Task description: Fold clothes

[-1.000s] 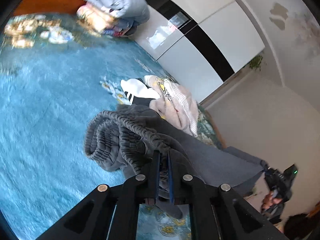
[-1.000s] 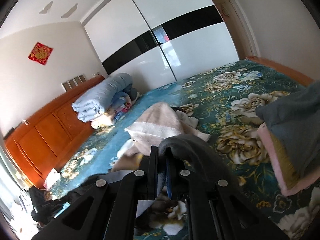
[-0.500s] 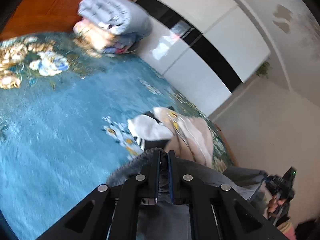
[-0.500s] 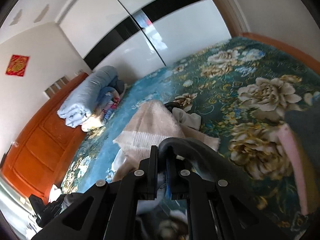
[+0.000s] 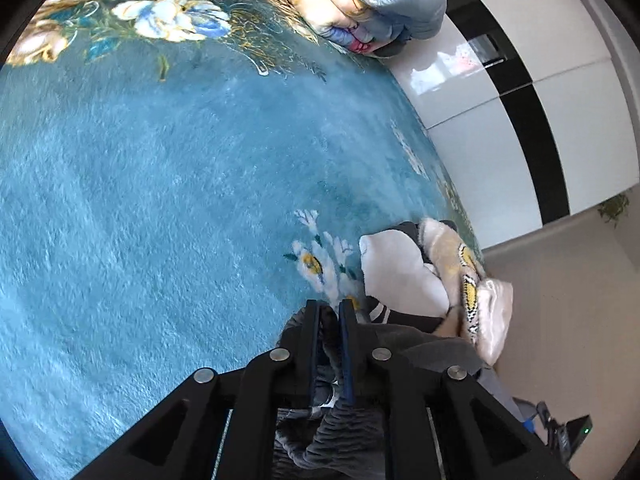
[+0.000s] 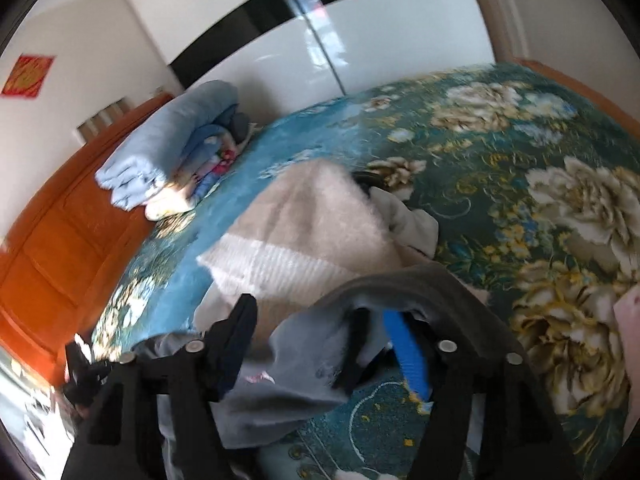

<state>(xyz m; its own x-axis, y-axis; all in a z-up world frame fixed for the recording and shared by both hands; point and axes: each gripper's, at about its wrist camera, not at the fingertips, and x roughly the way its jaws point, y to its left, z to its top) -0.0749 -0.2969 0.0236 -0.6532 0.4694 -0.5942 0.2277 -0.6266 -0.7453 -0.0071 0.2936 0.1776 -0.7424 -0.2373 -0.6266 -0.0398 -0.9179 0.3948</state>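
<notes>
- The left gripper (image 5: 329,312) is clenched on the dark grey ribbed garment (image 5: 344,428); a fold of the cloth is pinched between its two black fingers (image 5: 310,332), and the rest hangs below them and spreads to the right, under the gripper body.
- The right gripper (image 6: 320,312) has its jaws spread wide apart. The same grey garment (image 6: 304,368) is draped over the space between the fingers, with its pale inner side turned up, and a dark edge of it arches above the finger with the blue pad (image 6: 406,354). I cannot tell whether the cloth touches either finger pad, but the jaws do not press it.
- In the left wrist view, the garment lies at the near edge of the blue plush bedspread with flower pattern (image 5: 160,200), just beside a small pile of other clothes: a white piece (image 5: 396,268) and a beige fluffy piece with yellow marks (image 5: 460,276).
- In the right wrist view, a beige fluffy sweater with a white ribbed band (image 6: 304,232) lies on the bed just behind the grey garment.
- A rolled light blue quilt (image 6: 168,152) rests far back on the bed, against the orange wooden headboard (image 6: 60,240).
- A white wardrobe with a black stripe (image 6: 360,40) stands behind the bed.
</notes>
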